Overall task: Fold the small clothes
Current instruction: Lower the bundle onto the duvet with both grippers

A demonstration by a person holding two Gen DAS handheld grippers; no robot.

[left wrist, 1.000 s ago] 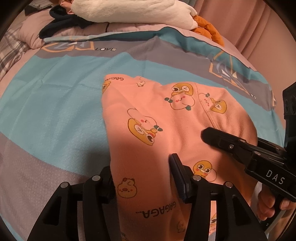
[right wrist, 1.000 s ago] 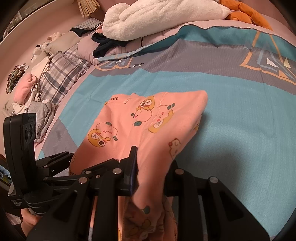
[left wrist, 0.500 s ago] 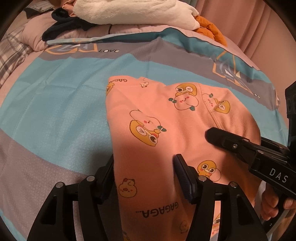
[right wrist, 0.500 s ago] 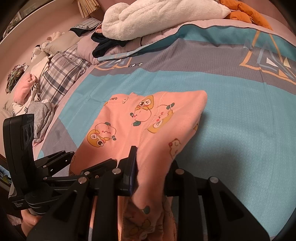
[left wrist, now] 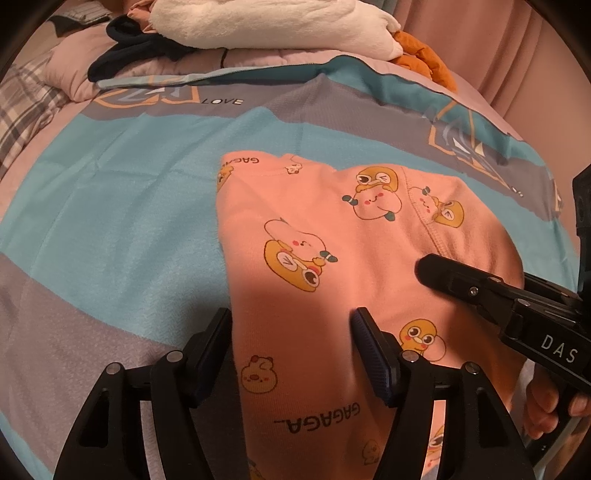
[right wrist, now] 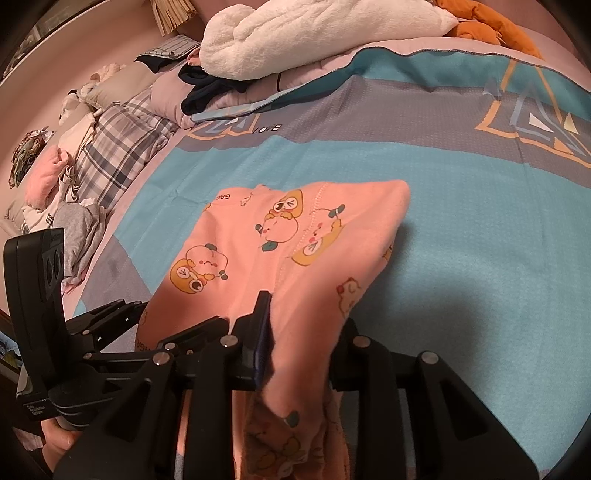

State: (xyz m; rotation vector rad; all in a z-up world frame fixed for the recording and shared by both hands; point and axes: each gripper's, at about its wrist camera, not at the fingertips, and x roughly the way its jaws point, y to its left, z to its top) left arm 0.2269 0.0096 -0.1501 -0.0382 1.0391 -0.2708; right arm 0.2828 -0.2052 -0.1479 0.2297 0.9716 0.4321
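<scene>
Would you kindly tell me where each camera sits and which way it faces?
Left wrist: mounted on the left tool, looking forward across the bed; its two fingers straddle the pink garment, and the right tool and fingers of the right hand show at right.
Right wrist: mounted on the right tool, facing the pillows; its fingers pinch a fold of the garment, and the left tool shows at left.
Shared: garment, teal-and-grey blanket, white fleece.
</scene>
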